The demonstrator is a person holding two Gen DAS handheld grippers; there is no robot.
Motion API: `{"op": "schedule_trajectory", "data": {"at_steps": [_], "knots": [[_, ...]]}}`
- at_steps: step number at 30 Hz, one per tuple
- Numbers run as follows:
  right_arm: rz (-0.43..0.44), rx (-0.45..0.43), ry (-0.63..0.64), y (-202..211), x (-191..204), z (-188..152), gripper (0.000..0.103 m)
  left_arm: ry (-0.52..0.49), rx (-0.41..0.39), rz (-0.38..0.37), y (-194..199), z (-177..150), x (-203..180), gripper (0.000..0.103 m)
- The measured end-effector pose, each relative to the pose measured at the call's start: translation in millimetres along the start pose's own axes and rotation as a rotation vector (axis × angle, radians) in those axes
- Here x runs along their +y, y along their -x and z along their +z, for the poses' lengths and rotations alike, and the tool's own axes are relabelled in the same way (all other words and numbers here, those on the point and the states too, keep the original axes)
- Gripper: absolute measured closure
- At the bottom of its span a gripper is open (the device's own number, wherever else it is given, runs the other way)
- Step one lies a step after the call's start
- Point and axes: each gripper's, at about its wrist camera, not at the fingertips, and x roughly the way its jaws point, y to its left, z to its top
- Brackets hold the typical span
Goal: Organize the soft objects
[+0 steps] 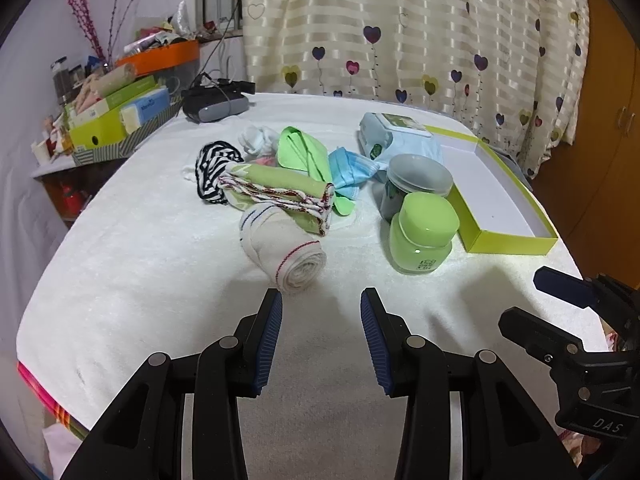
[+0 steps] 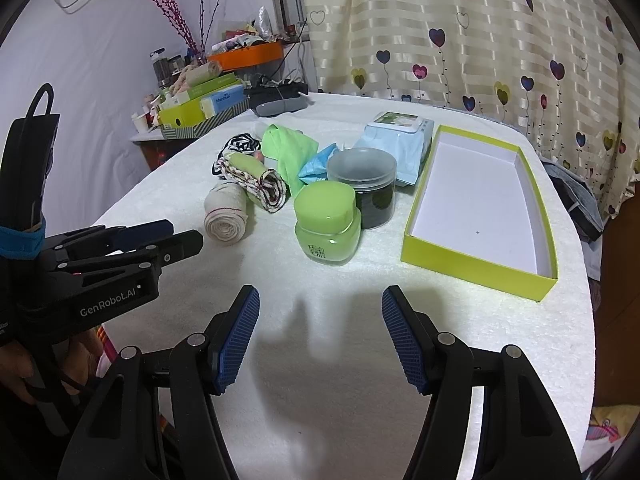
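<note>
A rolled white cloth (image 1: 286,246) lies on the white towel-covered table, just ahead of my open, empty left gripper (image 1: 320,300); it also shows in the right wrist view (image 2: 226,212). Behind it lie a rolled green cloth with braided trim (image 1: 280,194), a black-and-white striped cloth (image 1: 212,168), a green cloth (image 1: 304,152) and a blue face mask (image 1: 348,170). An open, empty lime-green box (image 2: 476,204) sits at the right. My right gripper (image 2: 320,304) is open and empty, short of the box and jars.
A green jar (image 2: 326,226) and a dark jar with a grey lid (image 2: 366,184) stand between the cloths and the box. A wipes pack (image 2: 394,140) lies behind them. A cluttered side shelf (image 1: 112,116) and a black device (image 1: 216,104) sit at the far left.
</note>
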Motion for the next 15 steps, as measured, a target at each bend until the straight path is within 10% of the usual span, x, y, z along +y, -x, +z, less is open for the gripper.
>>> {"op": "schedule_trajectory", "data": {"at_steps": [15], "knots": [[0.004,-0.007,0.008,2.9,2.1,-1.1,0.038,0.009,-0.009,-0.015,4.2,-1.6,1.5,0.063]]}}
